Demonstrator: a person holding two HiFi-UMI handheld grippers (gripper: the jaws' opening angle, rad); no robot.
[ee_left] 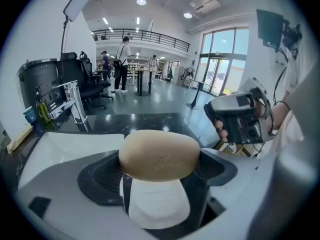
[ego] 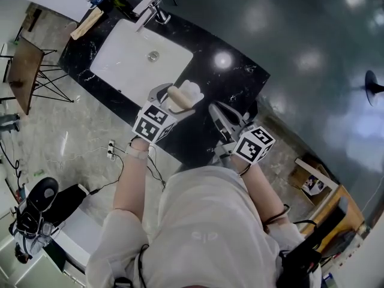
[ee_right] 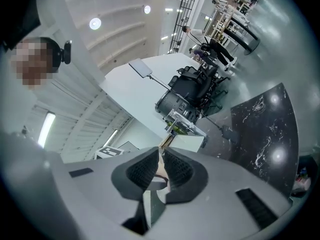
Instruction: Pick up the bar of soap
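While its two ends press against the pads on either side, the tan bar of soap sits crosswise in the left gripper, whose jaws stand wide and are closed on it. A white rounded piece shows just below the soap. From the head view, the soap hangs over the black marble worktop, just beside the white sink. The right gripper is nearby at the worktop's near edge, its jaws drawn almost together with nothing between them.

Bar of soap between left gripper jaws, above counter, sink beyond
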